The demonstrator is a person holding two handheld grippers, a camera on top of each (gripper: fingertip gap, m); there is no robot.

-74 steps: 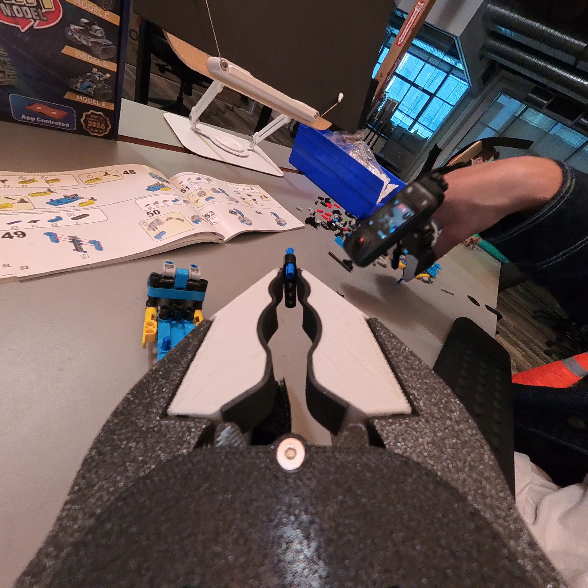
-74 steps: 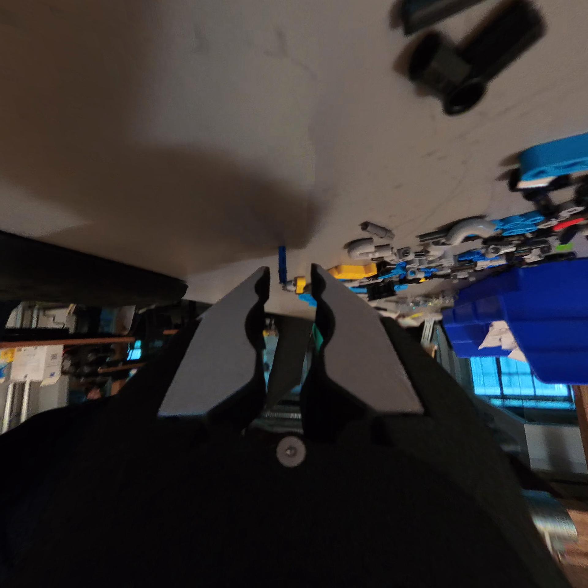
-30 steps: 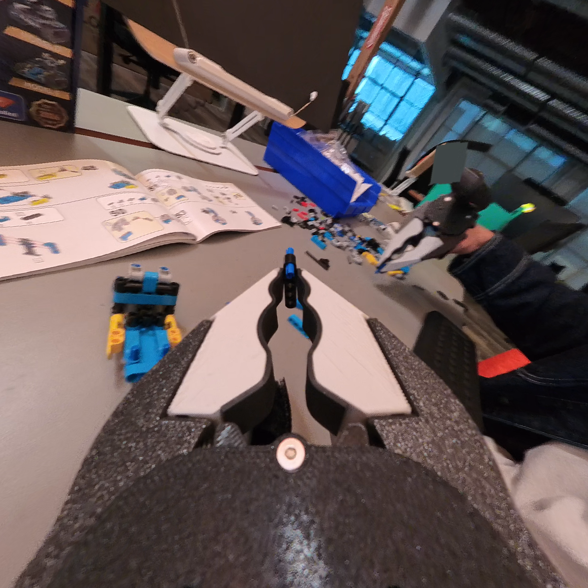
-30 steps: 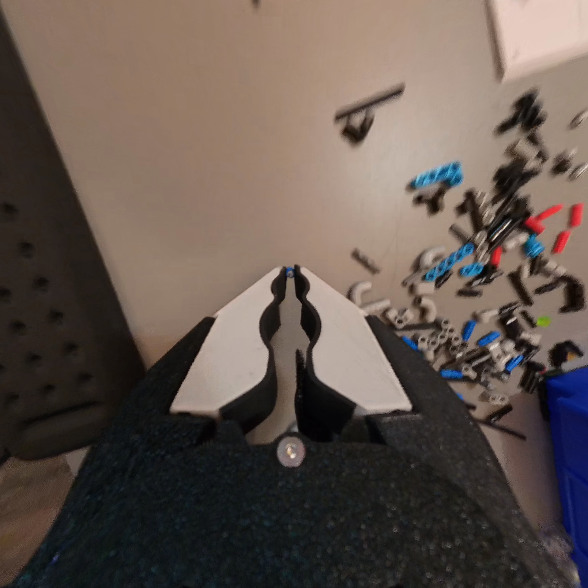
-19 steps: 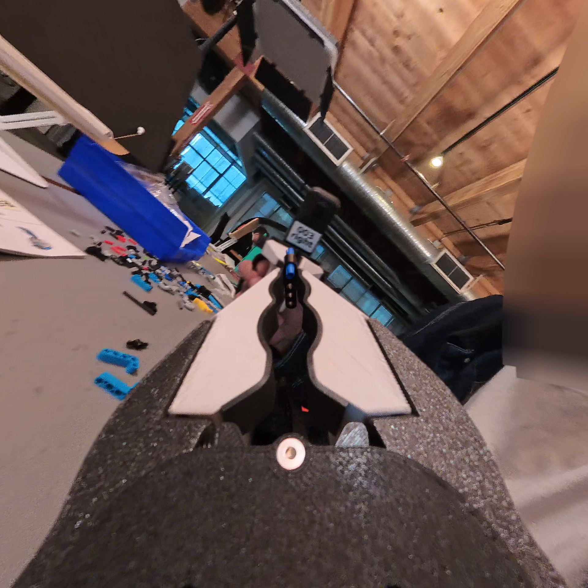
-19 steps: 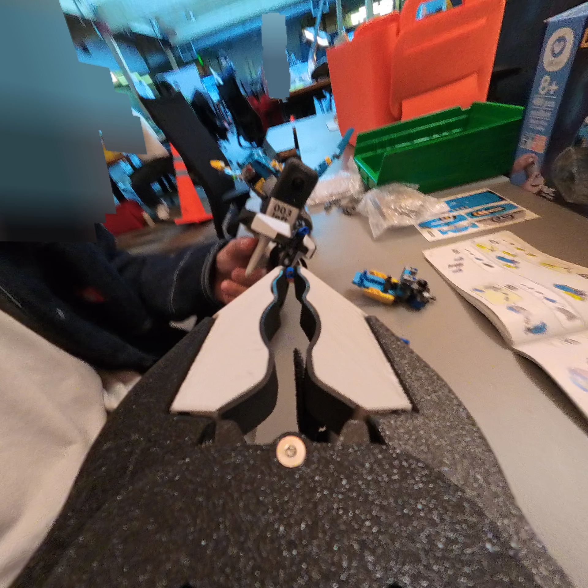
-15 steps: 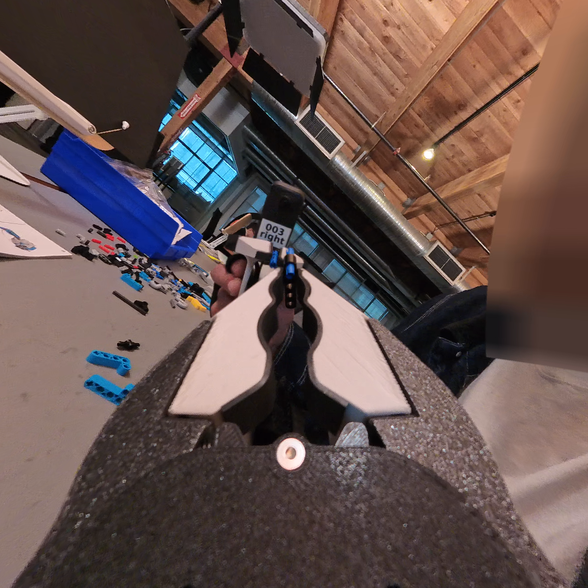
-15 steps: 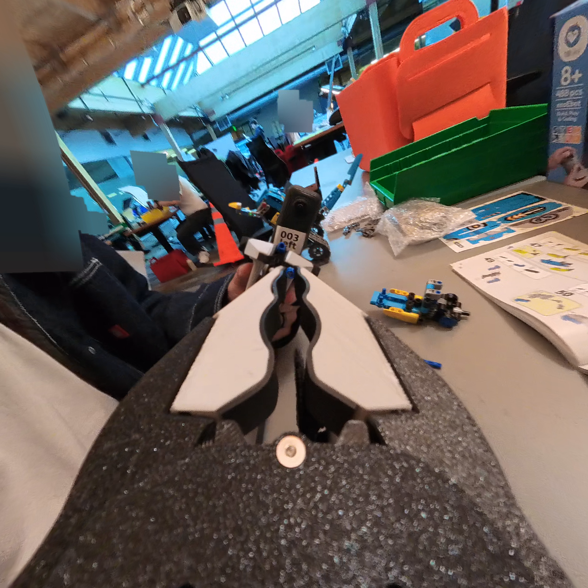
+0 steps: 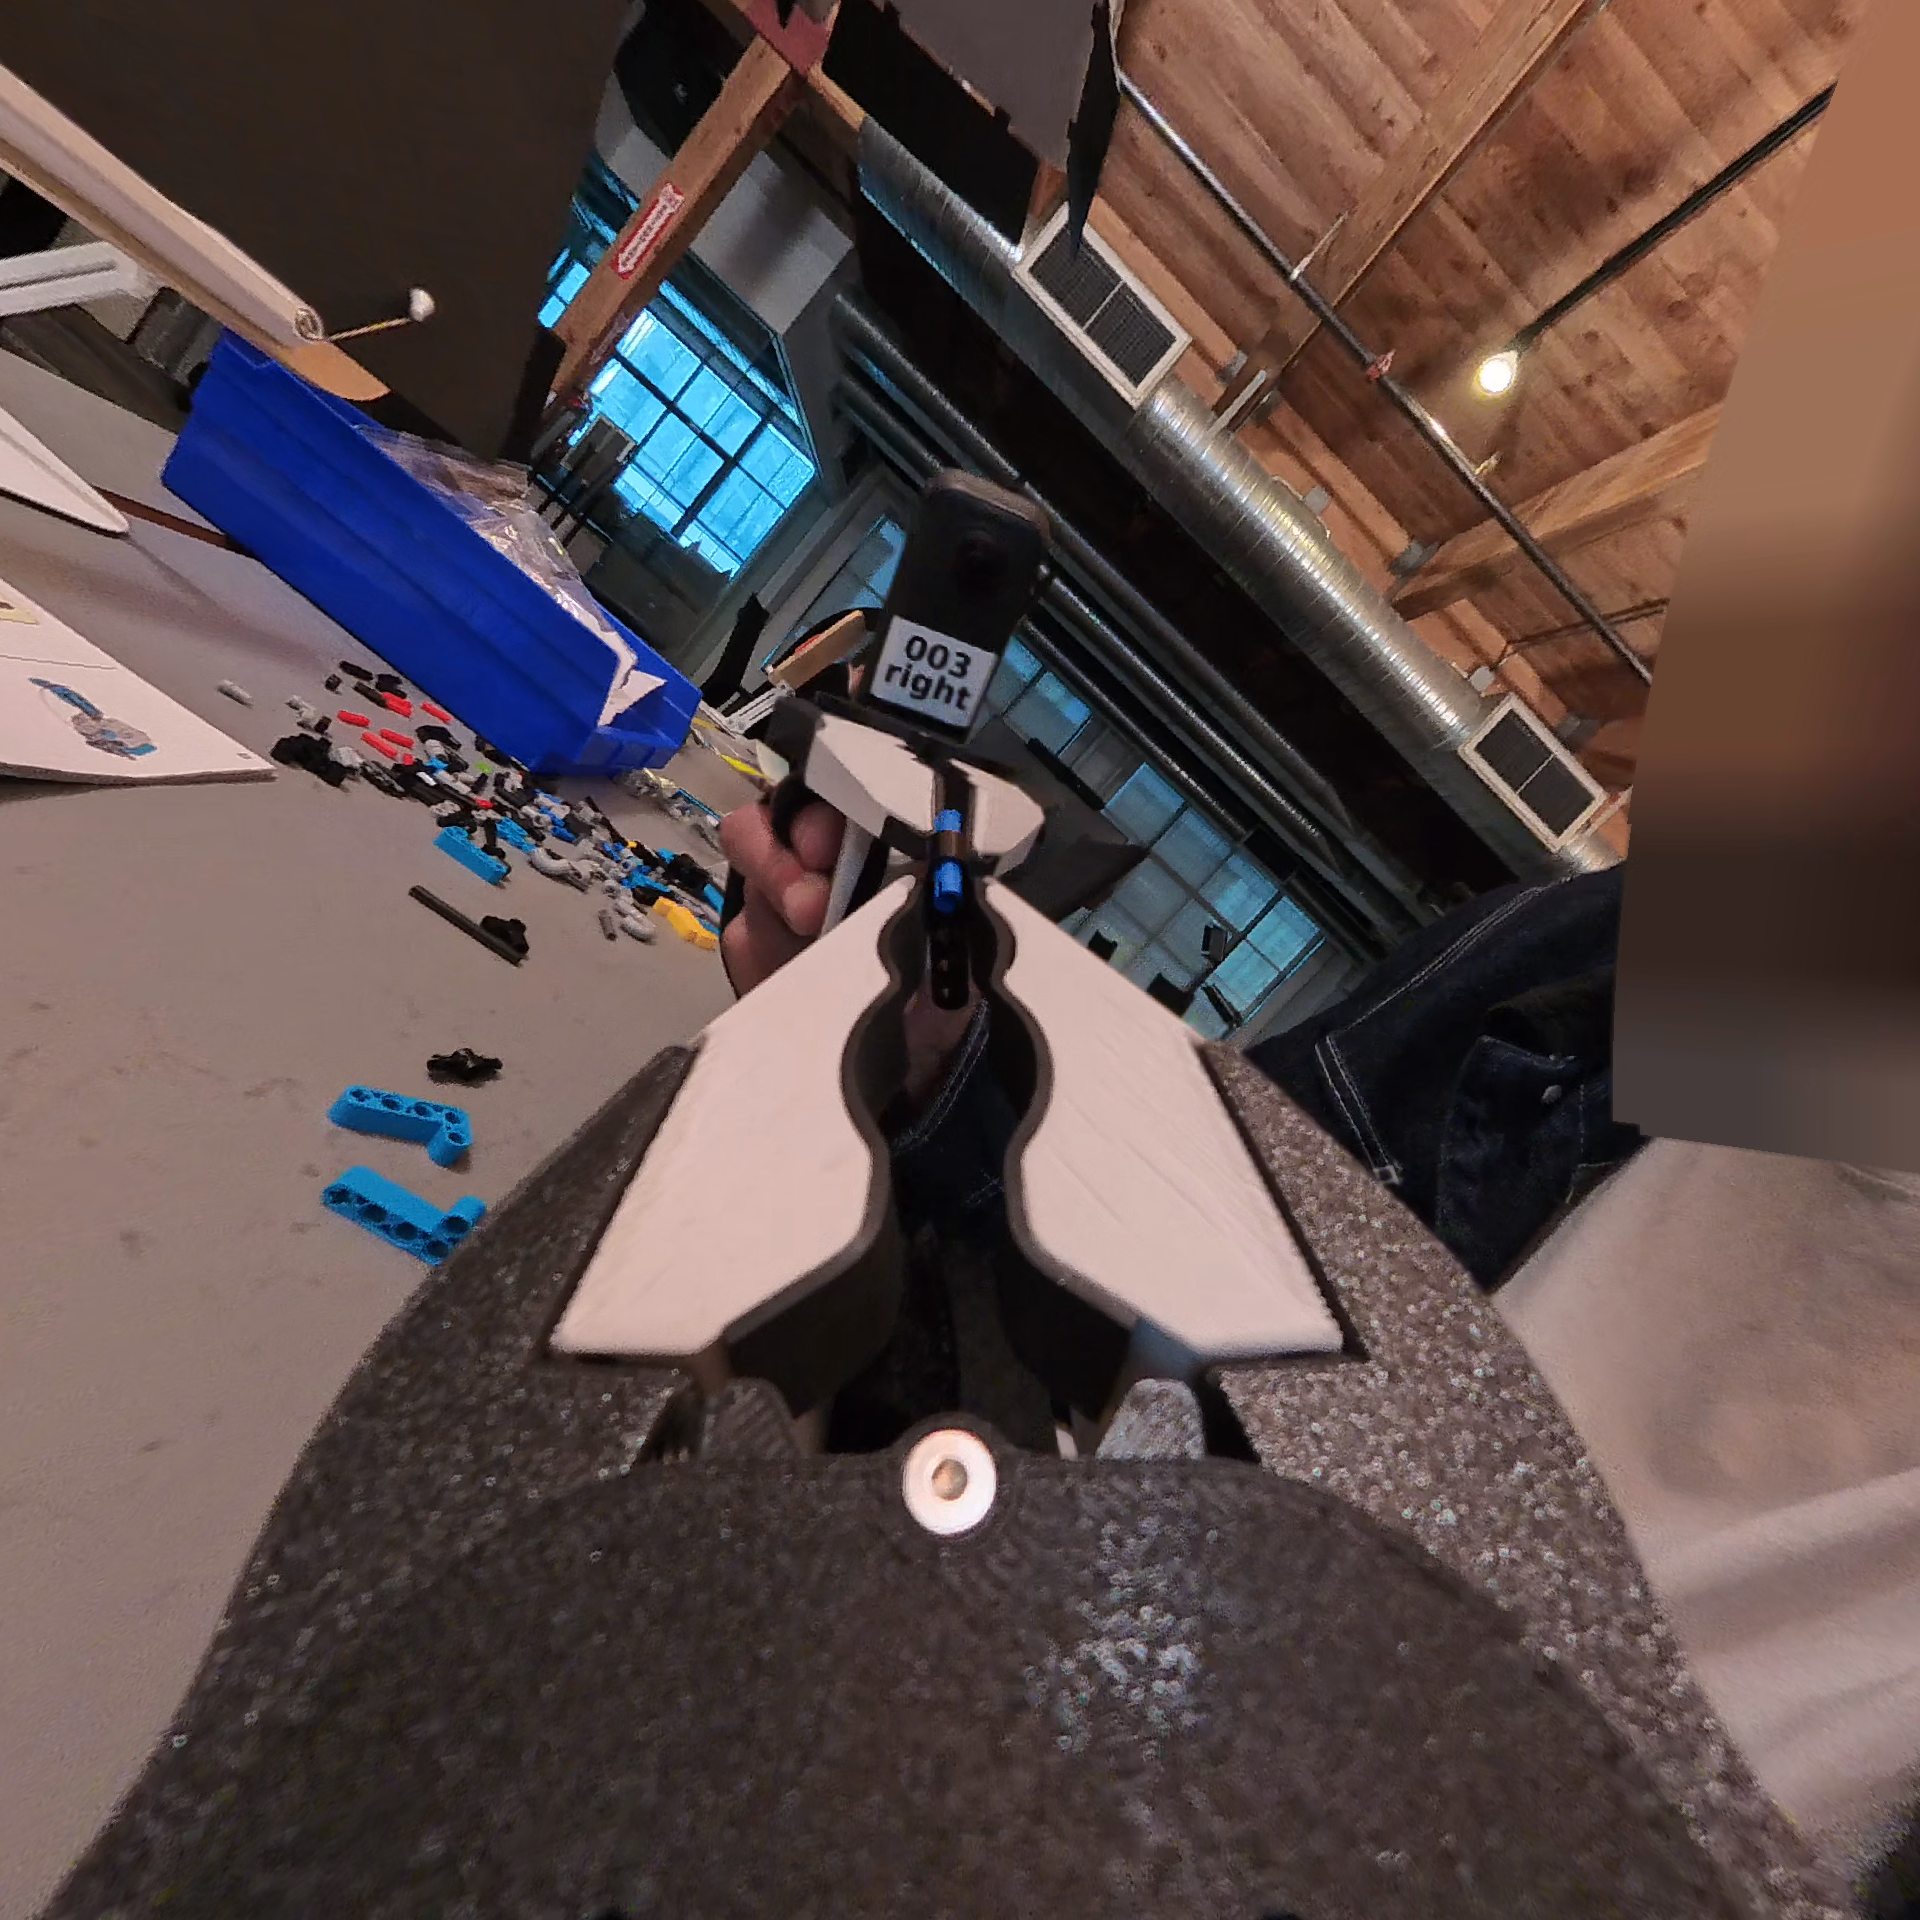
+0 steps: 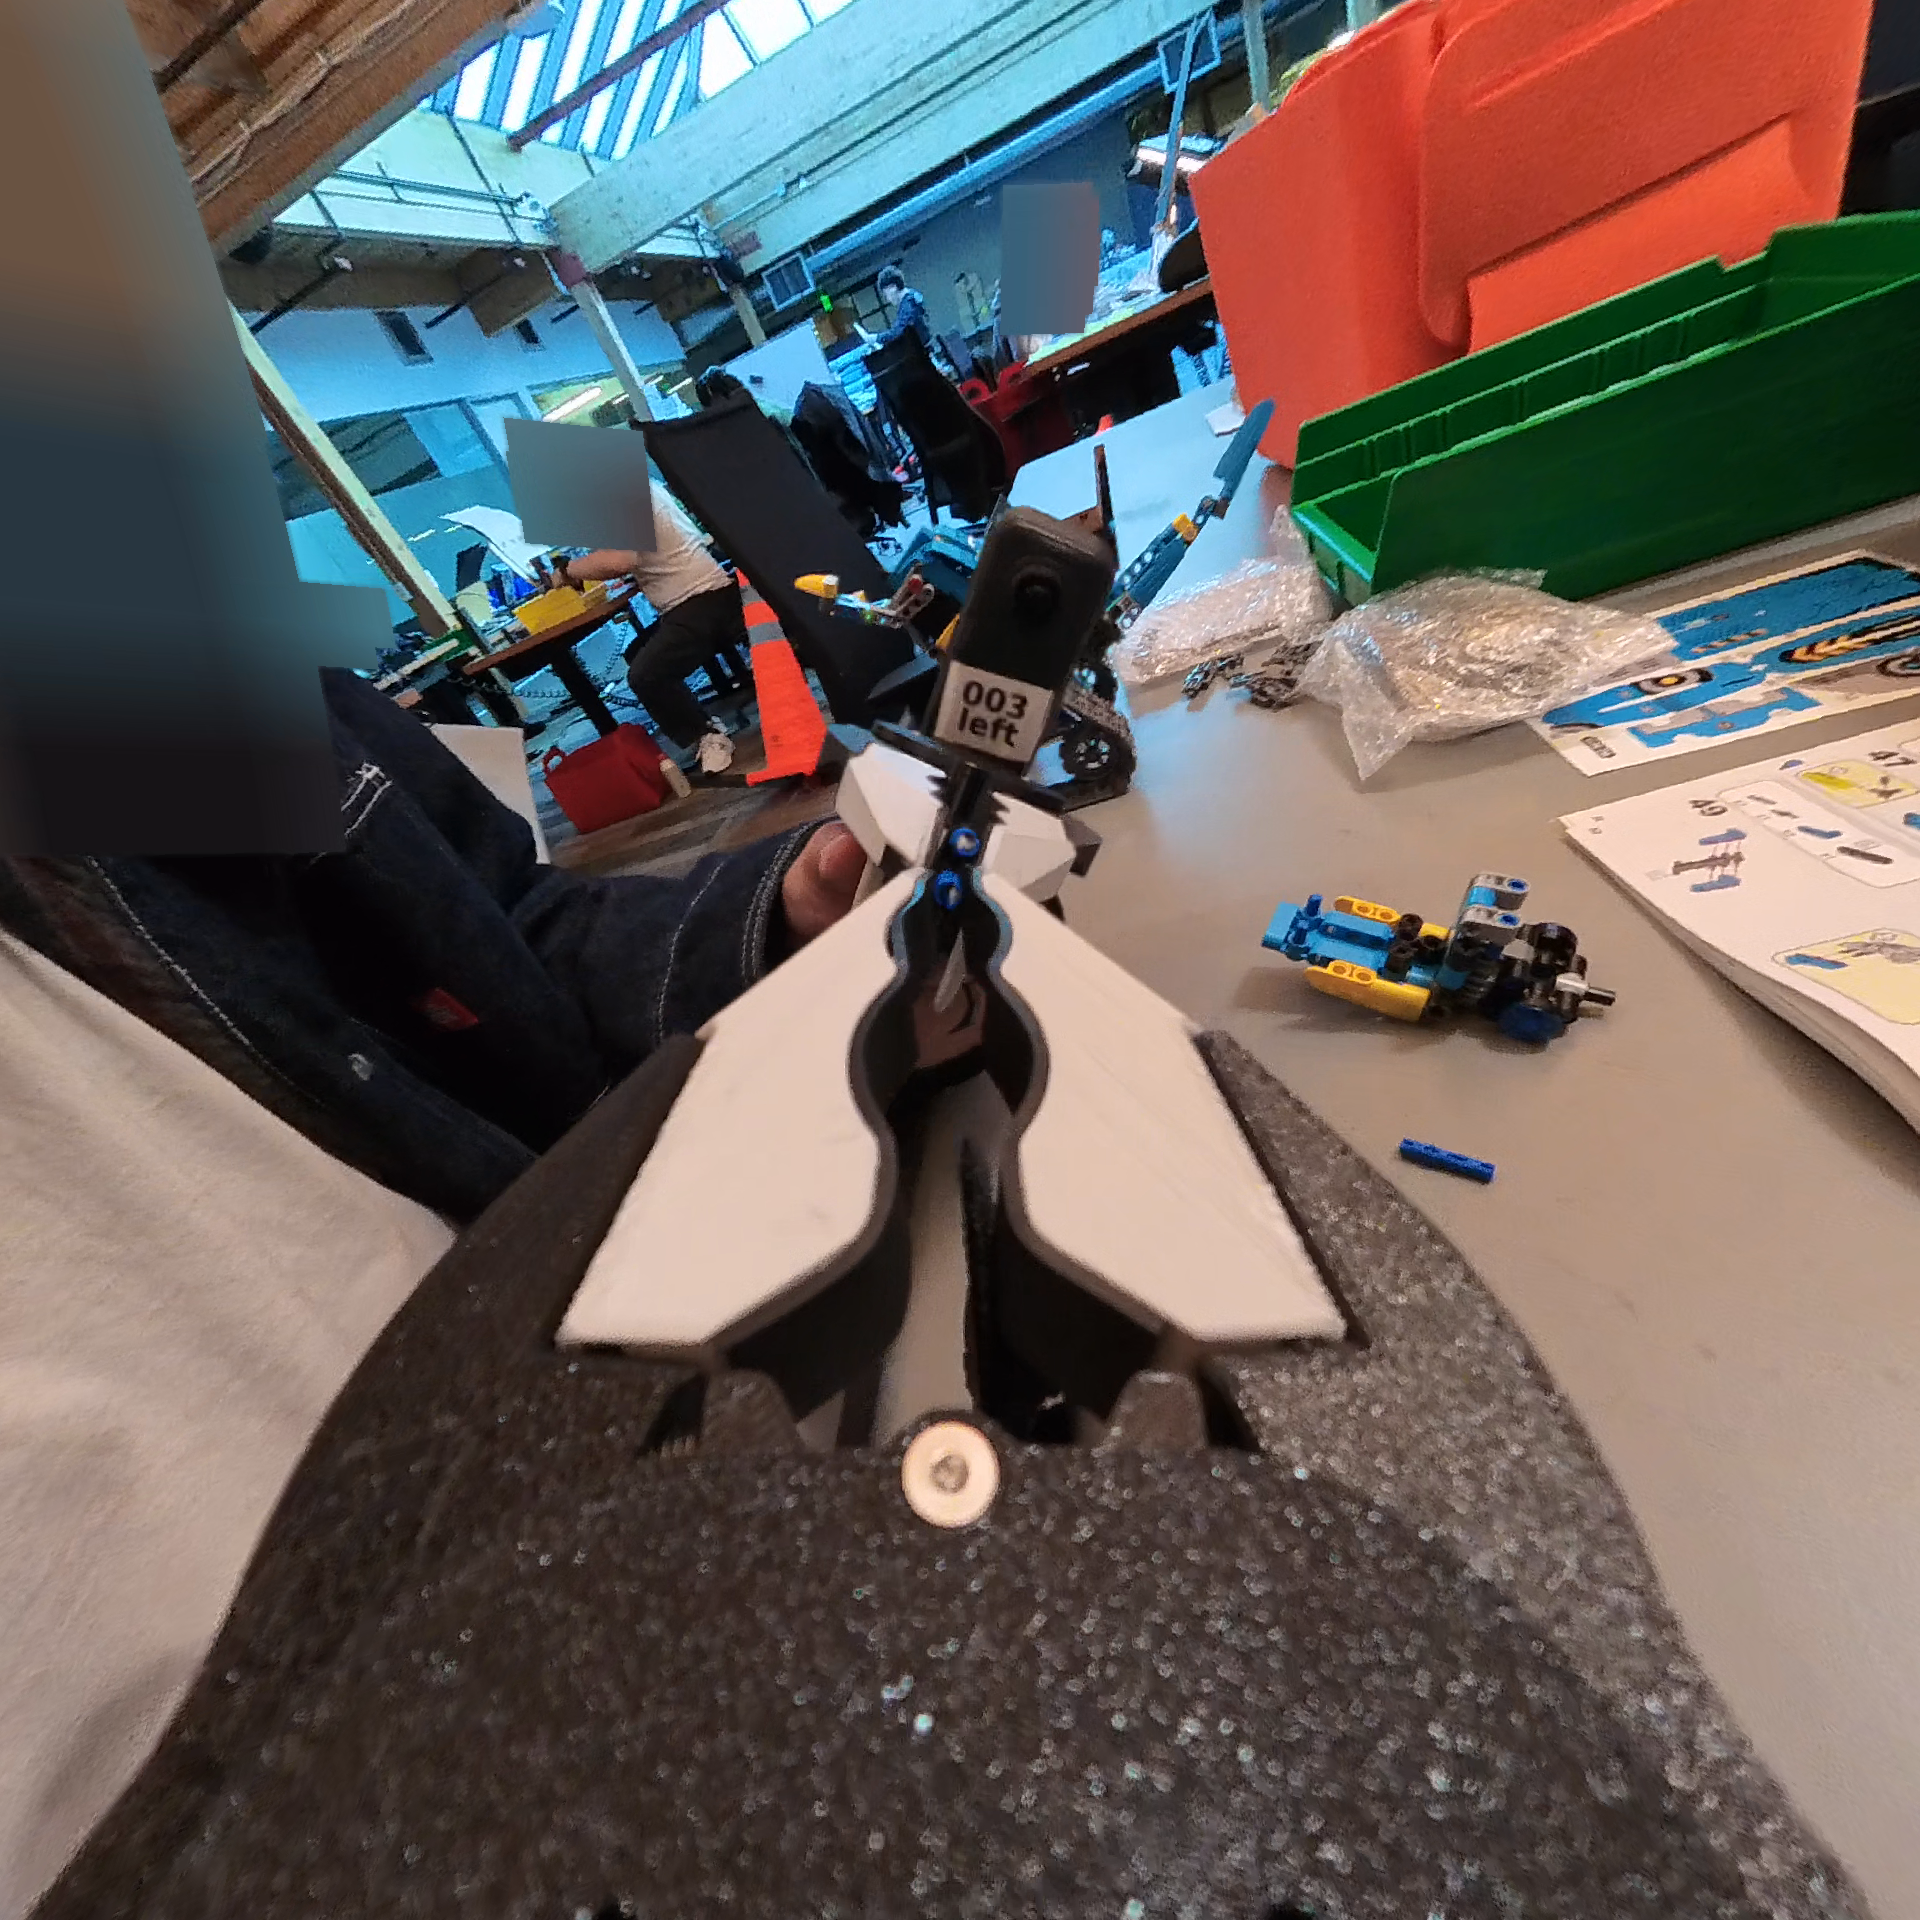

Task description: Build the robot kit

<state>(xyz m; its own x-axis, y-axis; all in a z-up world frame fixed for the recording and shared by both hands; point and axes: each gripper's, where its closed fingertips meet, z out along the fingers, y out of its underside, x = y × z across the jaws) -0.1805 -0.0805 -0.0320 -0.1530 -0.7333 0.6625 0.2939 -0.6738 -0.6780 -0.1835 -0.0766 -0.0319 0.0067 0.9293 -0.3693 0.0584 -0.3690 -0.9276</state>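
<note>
My left gripper (image 9: 948,902) is shut on a short black beam (image 9: 948,966) with a blue pin (image 9: 943,883) at its top end. My right gripper (image 10: 948,883) is shut on a small blue pin (image 10: 948,889). Both are held up in the air and point at each other, tips almost touching. The right gripper (image 9: 940,808) shows in the left wrist view with its blue pin (image 9: 943,821) just above the beam's pin. The left gripper (image 10: 964,833) shows in the right wrist view, facing me.
On the grey table lie a blue bin (image 9: 416,582), a pile of loose parts (image 9: 499,800), two blue angled beams (image 9: 400,1112), a black axle (image 9: 468,925) and a booklet (image 10: 1766,894). A small blue-yellow model (image 10: 1434,966), a blue rod (image 10: 1446,1158), plastic bags (image 10: 1455,644) and a green bin (image 10: 1610,457) lie farther off. Only a small space, under 4 cm, lies between the two pairs of fingers.
The right gripper closed on a blue pin at the parts pile and rose. Both grippers lifted off the table and turned to face each other; their tips have drawn closer.
</note>
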